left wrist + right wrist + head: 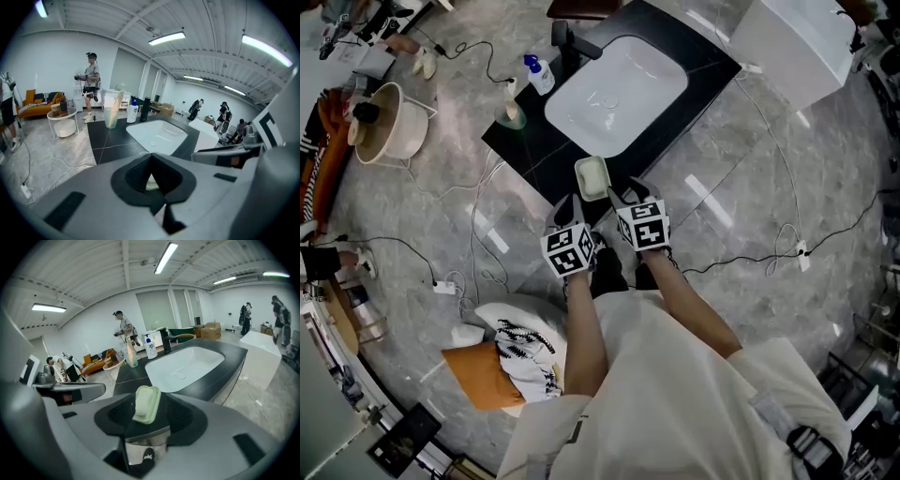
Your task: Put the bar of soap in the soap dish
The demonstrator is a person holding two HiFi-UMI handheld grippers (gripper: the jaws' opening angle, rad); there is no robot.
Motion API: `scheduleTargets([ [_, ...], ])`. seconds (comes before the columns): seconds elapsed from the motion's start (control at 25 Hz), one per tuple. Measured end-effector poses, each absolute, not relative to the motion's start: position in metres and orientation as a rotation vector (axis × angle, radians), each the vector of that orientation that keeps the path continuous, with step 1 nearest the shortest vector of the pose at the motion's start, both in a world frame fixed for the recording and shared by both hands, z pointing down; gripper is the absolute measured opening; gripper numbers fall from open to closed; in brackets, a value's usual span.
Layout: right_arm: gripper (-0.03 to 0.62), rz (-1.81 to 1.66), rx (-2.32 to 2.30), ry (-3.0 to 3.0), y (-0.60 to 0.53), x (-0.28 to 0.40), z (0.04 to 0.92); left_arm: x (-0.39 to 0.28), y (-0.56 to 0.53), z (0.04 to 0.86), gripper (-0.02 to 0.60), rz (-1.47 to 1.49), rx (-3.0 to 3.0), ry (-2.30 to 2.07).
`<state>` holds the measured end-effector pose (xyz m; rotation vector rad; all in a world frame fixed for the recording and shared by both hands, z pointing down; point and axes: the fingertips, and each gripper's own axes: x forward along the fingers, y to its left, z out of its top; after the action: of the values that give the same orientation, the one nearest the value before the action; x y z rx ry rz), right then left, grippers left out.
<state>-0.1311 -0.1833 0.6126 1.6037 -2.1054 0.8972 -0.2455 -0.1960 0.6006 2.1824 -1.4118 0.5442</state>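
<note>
Head view – bench point(530, 155): black, with a white sink point(619, 94) set in it.
Head view – soap dish point(579, 174): pale green, at the bench's near edge, between the two hand-held gripper tips.
Left gripper view – left hand-held gripper point(152, 185): jaws clenched together; a pale sliver shows in the gap above them, and I cannot tell what it is.
Right gripper view – right hand-held gripper point(145, 422): jaws clamped on the lower end of the soap dish point(153, 408), which is tilted up.
Right gripper view – bar of soap point(143, 401): a paler block, apparently lying inside the dish's rim.
</note>
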Motion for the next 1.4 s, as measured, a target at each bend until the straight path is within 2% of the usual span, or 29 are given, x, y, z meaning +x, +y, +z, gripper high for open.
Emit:
scheduleTargets([
  [1.0, 0.198, 0.799, 1.482, -2.266, -0.148, -0.127, 0.599, -0.241, -0.148, 0.593, 0.006, 0.502, 2.178, -1.516],
  [1.24, 0.15, 0.8, 1.476, -2.275, -0.145, -0.13, 0.599, -0.239, -0.145, 0.594, 0.006, 0.509, 2.188, -1.504],
  [1.4, 0.077, 0.809, 1.485, -2.282, -0.143, -0.13, 0.597, -0.237, -0.143, 0.595, 0.006, 0.517, 2.195, -1.493],
])
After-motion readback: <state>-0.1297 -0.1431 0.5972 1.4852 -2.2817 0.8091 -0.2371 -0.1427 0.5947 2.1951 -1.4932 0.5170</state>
